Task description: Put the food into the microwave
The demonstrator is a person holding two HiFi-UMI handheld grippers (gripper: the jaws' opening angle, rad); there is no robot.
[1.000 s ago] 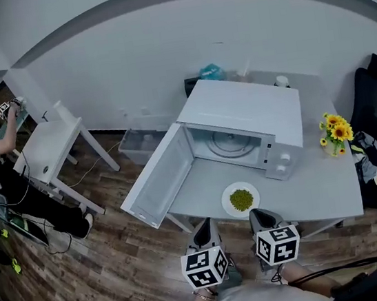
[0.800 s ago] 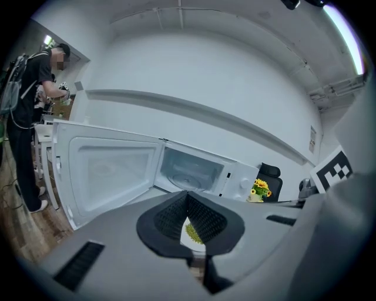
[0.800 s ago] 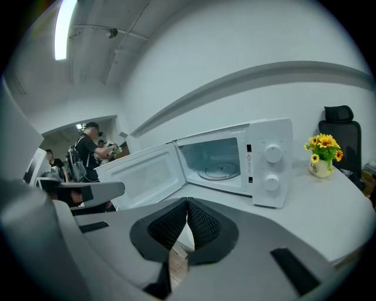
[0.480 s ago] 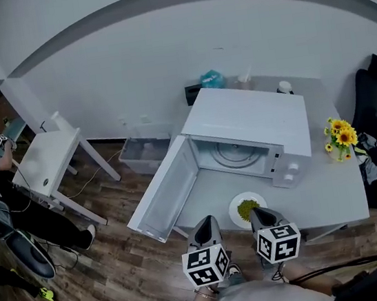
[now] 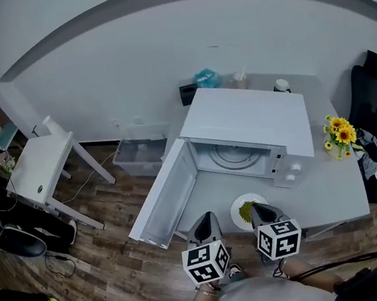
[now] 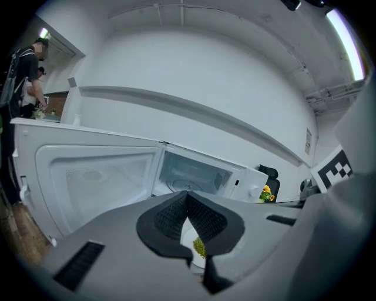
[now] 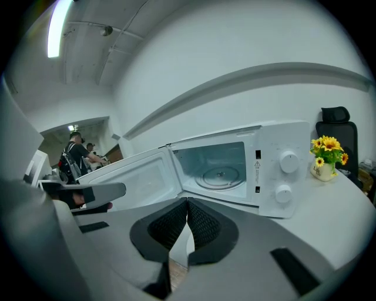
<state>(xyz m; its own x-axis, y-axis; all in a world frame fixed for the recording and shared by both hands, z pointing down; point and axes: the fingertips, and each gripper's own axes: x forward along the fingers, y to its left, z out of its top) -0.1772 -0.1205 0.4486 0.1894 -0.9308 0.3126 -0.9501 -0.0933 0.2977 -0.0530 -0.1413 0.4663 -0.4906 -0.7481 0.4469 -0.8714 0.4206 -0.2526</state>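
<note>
A white microwave [image 5: 247,121] stands on the grey table [image 5: 333,192] with its door [image 5: 162,197] swung wide open to the left and its cavity with the glass turntable [image 7: 220,174] empty. A white plate of green food [image 5: 244,210] lies on the table in front of it, near the front edge. My right gripper [image 5: 261,214] hovers over the plate's near right rim, shut and empty. My left gripper [image 5: 205,227] hangs just left of the plate, near the door, also shut and empty. The food [image 6: 200,247] shows below the left gripper's pads.
A vase of sunflowers [image 5: 339,135] stands right of the microwave, with a black chair [image 5: 376,88] behind it. Small items sit behind the microwave. A white side table [image 5: 41,165] and a plastic bin [image 5: 137,157] stand on the wooden floor to the left. A person [image 6: 26,70] works far left.
The head view has shifted, and both grippers have edged forward; the right one now overlaps the plate's near rim. The person at the far left has slid mostly out of the head view.
</note>
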